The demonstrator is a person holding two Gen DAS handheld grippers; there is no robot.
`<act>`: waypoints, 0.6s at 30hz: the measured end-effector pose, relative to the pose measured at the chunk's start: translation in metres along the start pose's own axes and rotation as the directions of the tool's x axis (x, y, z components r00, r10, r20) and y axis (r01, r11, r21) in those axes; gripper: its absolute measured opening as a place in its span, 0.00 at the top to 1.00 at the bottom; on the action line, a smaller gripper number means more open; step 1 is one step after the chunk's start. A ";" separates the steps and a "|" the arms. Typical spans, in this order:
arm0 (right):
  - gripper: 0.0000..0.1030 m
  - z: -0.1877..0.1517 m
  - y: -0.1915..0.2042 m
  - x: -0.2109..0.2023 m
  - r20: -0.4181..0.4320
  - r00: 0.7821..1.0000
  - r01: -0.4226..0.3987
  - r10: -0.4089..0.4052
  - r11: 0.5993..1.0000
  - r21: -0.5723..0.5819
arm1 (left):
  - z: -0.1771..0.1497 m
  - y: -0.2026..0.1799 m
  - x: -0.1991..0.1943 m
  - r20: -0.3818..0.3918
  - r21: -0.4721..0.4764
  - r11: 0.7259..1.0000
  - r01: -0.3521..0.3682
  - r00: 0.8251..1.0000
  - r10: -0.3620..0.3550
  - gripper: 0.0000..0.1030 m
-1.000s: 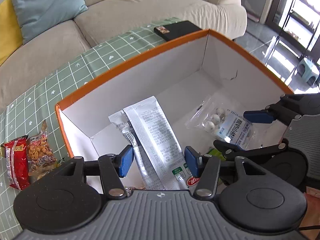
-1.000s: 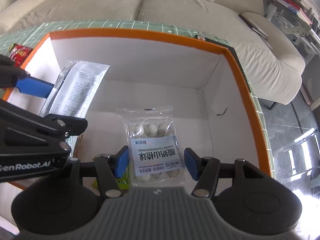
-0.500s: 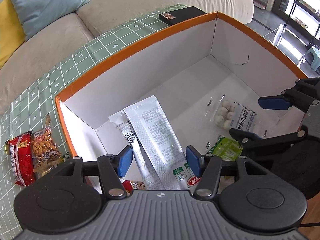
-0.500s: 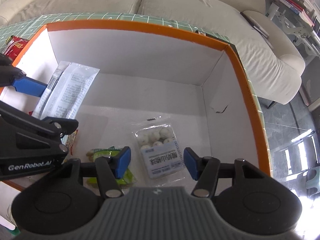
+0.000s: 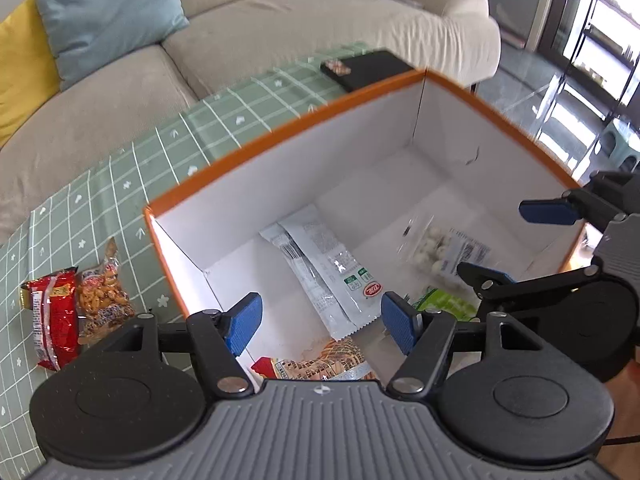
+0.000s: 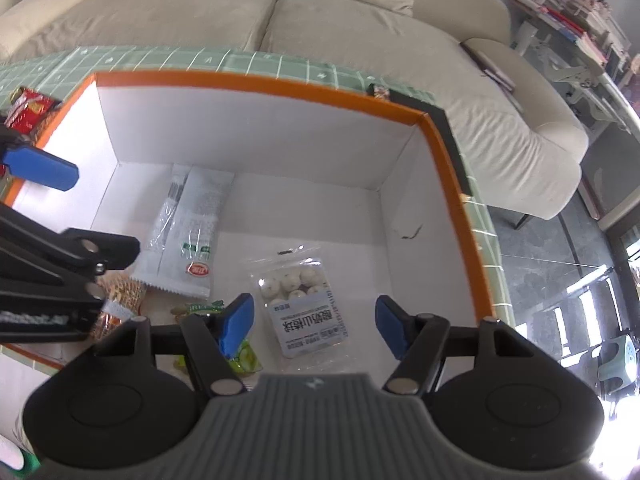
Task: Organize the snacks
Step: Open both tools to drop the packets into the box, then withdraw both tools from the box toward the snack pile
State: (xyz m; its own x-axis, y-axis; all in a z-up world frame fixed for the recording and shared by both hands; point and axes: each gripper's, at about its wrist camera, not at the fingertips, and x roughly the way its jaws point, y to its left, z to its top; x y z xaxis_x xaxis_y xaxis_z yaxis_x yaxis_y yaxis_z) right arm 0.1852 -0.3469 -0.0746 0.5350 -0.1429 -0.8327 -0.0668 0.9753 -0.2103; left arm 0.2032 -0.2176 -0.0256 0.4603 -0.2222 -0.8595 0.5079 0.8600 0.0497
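Snacks in orange-rimmed box [image 6: 448,168]: silver packets [image 6: 188,232], ball bag [image 6: 304,304], green pack [image 5: 444,304].

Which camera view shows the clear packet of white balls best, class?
The right wrist view: the clear packet of white balls lies flat, sharp and whole on the box floor, label readable. The left wrist view shows it blurred, farther off, partly behind the right hand-held gripper.

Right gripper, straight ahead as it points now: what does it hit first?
Most likely the clear bag of white balls lying on the box floor. It sits between the open right gripper pads in view, nothing above it; depth is unclear.
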 end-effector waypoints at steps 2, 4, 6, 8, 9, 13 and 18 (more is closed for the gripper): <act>0.36 -0.003 0.000 -0.011 0.023 1.000 0.006 -0.006 1.000 0.023 | -0.002 0.003 -0.011 0.031 -0.012 1.000 0.002 1.000 -0.002 0.22; 0.35 -0.004 0.000 -0.021 0.050 0.999 0.007 -0.010 0.999 0.052 | -0.007 0.007 -0.021 0.064 -0.027 1.000 0.008 0.998 -0.006 0.22; 0.34 -0.005 0.003 -0.034 0.084 0.996 -0.006 -0.001 0.997 0.080 | -0.011 0.013 -0.031 0.090 -0.044 0.999 0.008 0.996 -0.004 0.22; 0.33 -0.006 0.008 -0.046 0.121 0.993 -0.028 0.015 0.994 0.104 | -0.019 0.020 -0.040 0.118 -0.062 0.998 0.002 0.993 0.006 0.22; 0.33 -0.007 0.012 -0.053 0.138 0.990 -0.039 0.023 0.993 0.114 | -0.022 0.024 -0.045 0.129 -0.070 0.998 -0.003 0.992 0.012 0.22; 0.33 -0.005 0.029 -0.073 0.203 0.978 -0.080 0.051 0.987 0.141 | -0.039 0.044 -0.062 0.168 -0.105 0.994 -0.031 0.985 0.049 0.22; 0.33 -0.002 0.056 -0.093 0.285 0.955 -0.131 0.084 0.980 0.151 | -0.064 0.077 -0.081 0.200 -0.175 0.984 -0.031 0.978 0.067 0.22</act>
State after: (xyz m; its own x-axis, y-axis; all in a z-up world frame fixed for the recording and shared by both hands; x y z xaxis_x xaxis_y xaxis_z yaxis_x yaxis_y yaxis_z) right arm 0.1299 -0.2790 -0.0102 0.7456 -0.0064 -0.6664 -0.0085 0.9998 -0.0191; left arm 0.1582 -0.1038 0.0153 0.6294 -0.2515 -0.7352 0.3578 0.9337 -0.0131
